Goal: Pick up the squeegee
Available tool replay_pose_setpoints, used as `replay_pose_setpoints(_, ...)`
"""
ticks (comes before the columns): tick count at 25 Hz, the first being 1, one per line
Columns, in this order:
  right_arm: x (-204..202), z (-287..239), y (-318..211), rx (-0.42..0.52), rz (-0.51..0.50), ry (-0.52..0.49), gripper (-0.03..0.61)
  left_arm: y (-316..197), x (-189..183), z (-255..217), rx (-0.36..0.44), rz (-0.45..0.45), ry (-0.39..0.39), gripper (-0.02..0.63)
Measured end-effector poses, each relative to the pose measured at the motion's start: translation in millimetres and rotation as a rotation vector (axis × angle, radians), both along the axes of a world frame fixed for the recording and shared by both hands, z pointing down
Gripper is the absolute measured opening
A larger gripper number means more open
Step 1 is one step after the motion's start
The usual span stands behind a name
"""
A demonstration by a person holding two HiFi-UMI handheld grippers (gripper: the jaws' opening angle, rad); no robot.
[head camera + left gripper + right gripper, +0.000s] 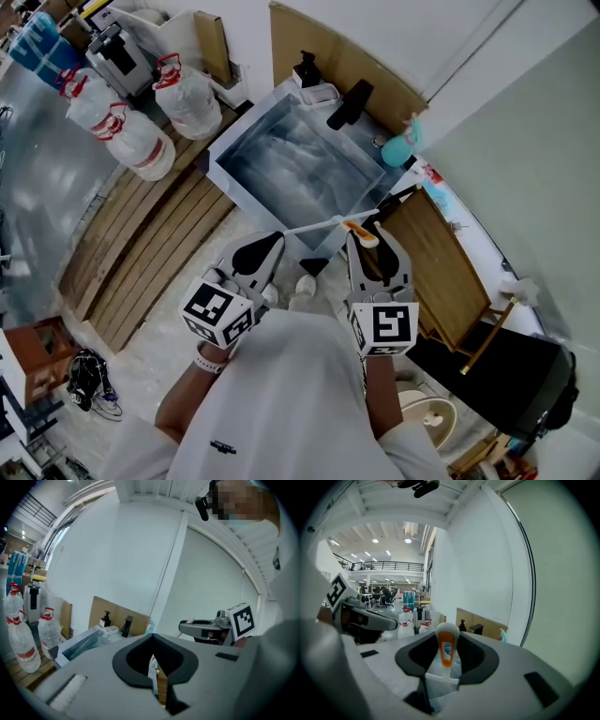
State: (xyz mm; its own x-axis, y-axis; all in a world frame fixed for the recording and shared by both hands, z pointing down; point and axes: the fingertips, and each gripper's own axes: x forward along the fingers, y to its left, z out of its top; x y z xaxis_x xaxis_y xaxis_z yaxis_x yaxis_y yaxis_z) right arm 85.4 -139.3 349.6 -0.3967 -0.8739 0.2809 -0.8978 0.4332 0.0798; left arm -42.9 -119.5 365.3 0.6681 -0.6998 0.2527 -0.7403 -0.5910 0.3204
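Squeegee (446, 641) with glossy orange-and-white plastic handle sits clamped in right tongs (368, 234); left tongs (265, 248) pinched together, empty.

Wooden pallets (150, 244) carry water jugs (139, 141)

bright, even, cool-white light throughout, with only faint shadows. the sink (291, 155) carries a pale sheen on its bottom, and the floor (37, 178) left of the sink gleams. in the right gripper view, ceiling lamps (375, 541) show as small white dots. both gripper views bulge fisheye-fashion, with black corners. the grey jaws nearest the lens look soft, while the squeegee (446, 646) is crisp.
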Motion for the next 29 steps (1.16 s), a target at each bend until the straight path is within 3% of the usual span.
replay_pose_setpoints(29, -1.8, 0.6, 0.6, -0.005, 0.021, 0.008, 0.121, -0.2, -3.3, -1.5, 0.001, 0.018, -0.003, 0.003)
